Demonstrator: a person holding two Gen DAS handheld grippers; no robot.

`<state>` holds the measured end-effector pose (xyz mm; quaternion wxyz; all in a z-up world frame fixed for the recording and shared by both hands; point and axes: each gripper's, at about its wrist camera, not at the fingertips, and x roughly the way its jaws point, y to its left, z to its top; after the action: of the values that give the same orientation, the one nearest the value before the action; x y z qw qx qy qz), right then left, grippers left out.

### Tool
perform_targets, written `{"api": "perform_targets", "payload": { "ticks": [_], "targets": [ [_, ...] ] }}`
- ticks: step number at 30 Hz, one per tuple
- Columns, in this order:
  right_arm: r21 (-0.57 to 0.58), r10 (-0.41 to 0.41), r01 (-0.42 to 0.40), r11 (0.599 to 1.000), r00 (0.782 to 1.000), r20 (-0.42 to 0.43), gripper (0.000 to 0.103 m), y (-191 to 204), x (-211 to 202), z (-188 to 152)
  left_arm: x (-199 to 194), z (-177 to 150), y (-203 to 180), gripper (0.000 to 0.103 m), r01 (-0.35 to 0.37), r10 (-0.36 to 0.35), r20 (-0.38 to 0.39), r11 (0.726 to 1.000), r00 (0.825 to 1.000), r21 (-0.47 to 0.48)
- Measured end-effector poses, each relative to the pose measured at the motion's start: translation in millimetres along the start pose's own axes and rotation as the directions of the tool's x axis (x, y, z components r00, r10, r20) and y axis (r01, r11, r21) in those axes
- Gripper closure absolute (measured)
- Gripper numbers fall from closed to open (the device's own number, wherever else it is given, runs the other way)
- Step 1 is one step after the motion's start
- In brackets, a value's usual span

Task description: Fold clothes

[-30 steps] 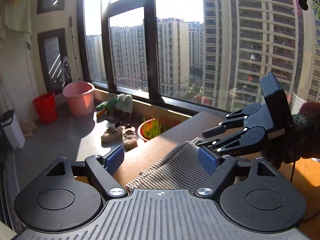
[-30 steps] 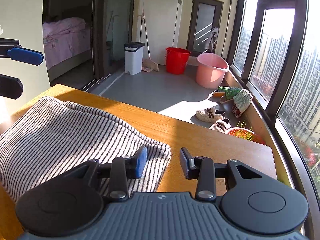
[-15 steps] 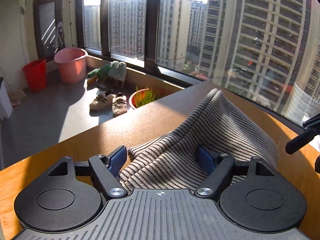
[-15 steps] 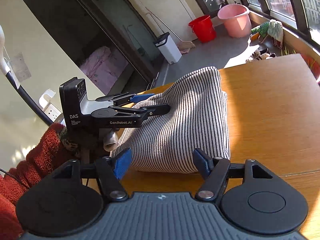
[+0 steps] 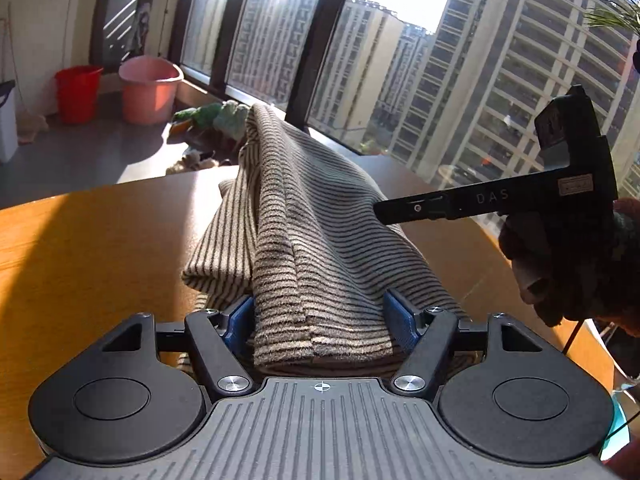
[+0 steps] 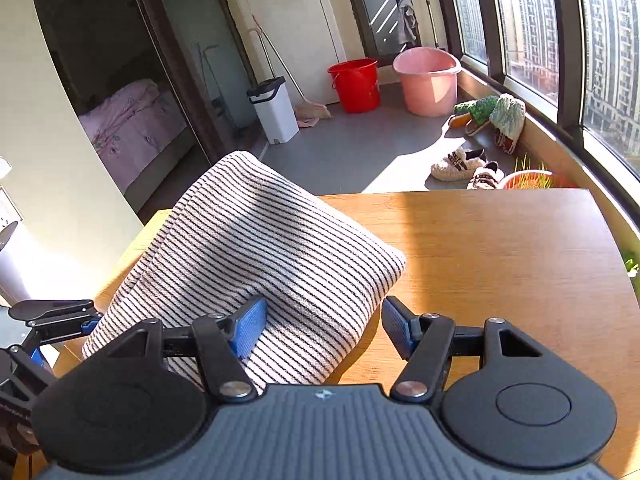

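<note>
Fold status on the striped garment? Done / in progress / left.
Done: striped garment already doubled into a thick bundle on the wooden table.
In hand: left hand-held gripper has been closing around its bunched near edge; right hand-held gripper straddles a corner, jaws apart.
Left: lay flat, square the edges.

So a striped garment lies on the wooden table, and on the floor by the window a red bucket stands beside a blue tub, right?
Not quite: the tub is pink, as the right wrist view shows. The rest holds: red bucket beside it, striped garment on the wooden table.
</note>
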<state>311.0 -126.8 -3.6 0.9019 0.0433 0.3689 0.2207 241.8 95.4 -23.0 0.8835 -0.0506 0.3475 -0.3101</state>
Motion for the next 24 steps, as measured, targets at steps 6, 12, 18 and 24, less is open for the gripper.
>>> {"api": "perform_targets", "payload": {
  "ticks": [6,12,18,24],
  "targets": [
    [-0.16,-0.077,0.083,0.984,0.996,0.045,0.039,27.1,2.3,19.3,-7.6,-21.2,-37.3,0.024,0.081,-0.08,-0.016,0.99,0.997,0.118],
    [-0.303,0.011,0.032,0.952,0.99,0.139,0.037,59.2,-49.1,-7.3,-38.8,-9.1,19.6,0.027,0.006,0.007,0.131,0.995,0.991,-0.097],
    [-0.424,0.18,-0.113,0.898,0.976,0.121,0.03,104.0,-54.8,-39.2,-13.7,-11.9,90.4,0.052,-0.062,0.117,0.099,0.895,0.988,-0.443],
    [-0.607,0.122,-0.039,0.794,0.988,0.096,0.028,130.4,-15.1,-71.4,5.3,-9.4,75.1,0.056,-0.105,0.133,0.048,0.922,0.99,-0.372]
  ]
}}
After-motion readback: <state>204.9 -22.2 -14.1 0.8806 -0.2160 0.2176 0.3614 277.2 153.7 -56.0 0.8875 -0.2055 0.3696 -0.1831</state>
